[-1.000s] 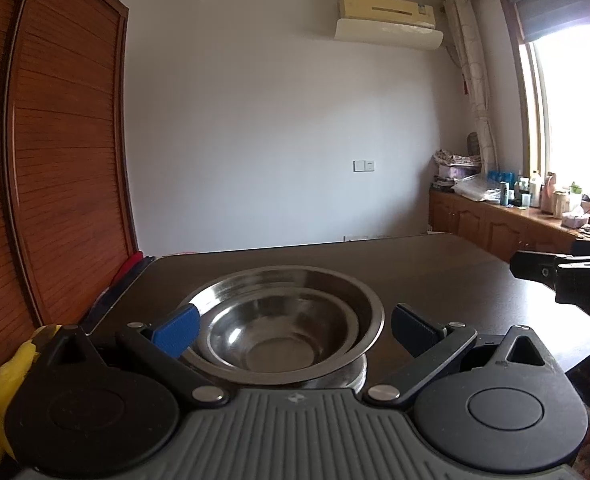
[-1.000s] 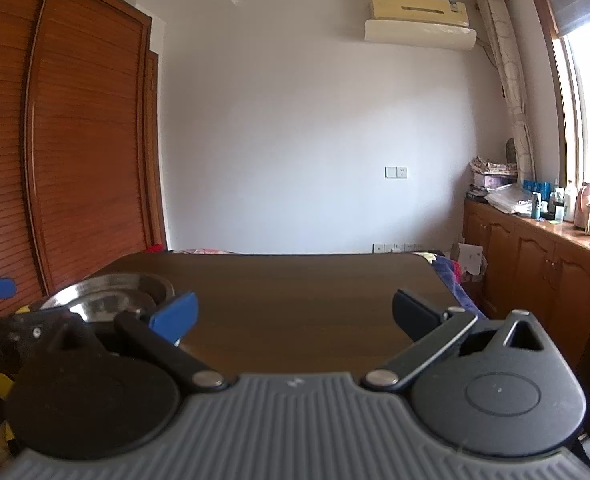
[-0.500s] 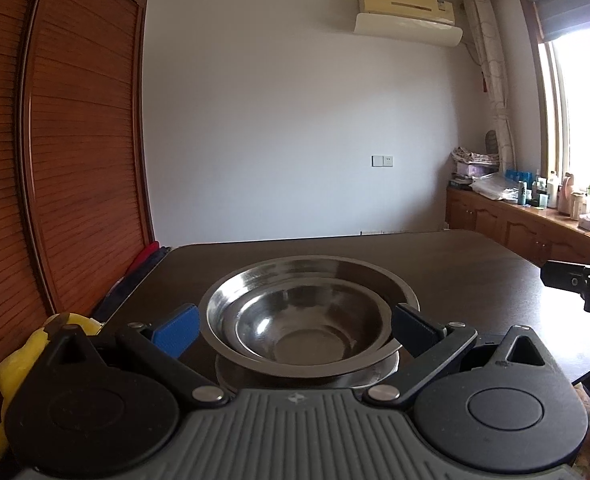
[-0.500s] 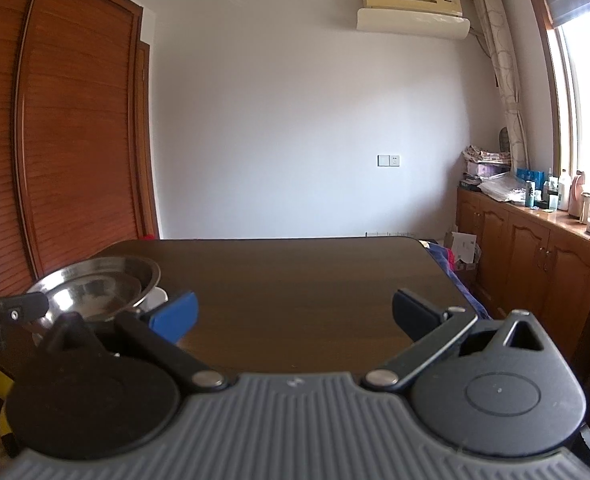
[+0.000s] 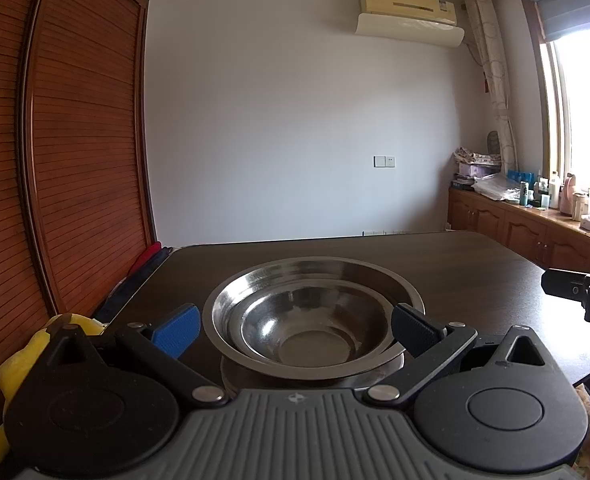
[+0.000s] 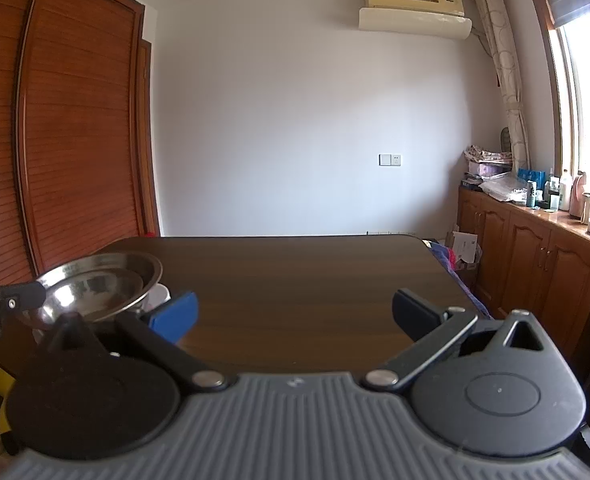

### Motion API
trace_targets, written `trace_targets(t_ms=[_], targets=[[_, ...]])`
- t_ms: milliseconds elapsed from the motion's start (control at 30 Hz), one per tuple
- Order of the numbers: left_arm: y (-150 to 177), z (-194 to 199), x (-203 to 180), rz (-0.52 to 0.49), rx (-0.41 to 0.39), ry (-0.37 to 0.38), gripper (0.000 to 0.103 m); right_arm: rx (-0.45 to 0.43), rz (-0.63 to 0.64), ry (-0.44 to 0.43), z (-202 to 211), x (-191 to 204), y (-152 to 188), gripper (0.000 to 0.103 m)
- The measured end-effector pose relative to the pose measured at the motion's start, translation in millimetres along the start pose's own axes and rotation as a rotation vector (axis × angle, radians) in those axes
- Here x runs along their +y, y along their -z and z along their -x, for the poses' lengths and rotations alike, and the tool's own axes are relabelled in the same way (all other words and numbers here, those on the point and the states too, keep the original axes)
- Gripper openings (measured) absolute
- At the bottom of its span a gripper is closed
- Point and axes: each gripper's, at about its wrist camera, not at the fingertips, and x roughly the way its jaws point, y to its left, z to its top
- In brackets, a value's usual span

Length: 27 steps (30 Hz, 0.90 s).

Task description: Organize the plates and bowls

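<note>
Bowls (image 5: 313, 316) sit nested between the left gripper's (image 5: 295, 330) spread jaws, apparently stacked; next, withdraw. Right gripper (image 6: 295, 316), jaws spread, holds nothing.

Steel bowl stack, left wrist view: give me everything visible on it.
The steel bowl stack is shiny metal: a smaller bowl nested upright inside a wider, flared-rim one. Nothing shows inside. It rests on something pale, mostly hidden, on the dark wooden table. The left claw is open, its fingers flanking the stack; contact cannot be told.
</note>
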Motion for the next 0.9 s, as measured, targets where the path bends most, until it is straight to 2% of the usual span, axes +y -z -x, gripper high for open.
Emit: trace_targets(t_ms=[900], targets=[[0.5,1.0,-1.7,0.005,0.004,0.002,0.103,0.012,-0.001,-0.008,-2.6,2.7,2.3,0.103]])
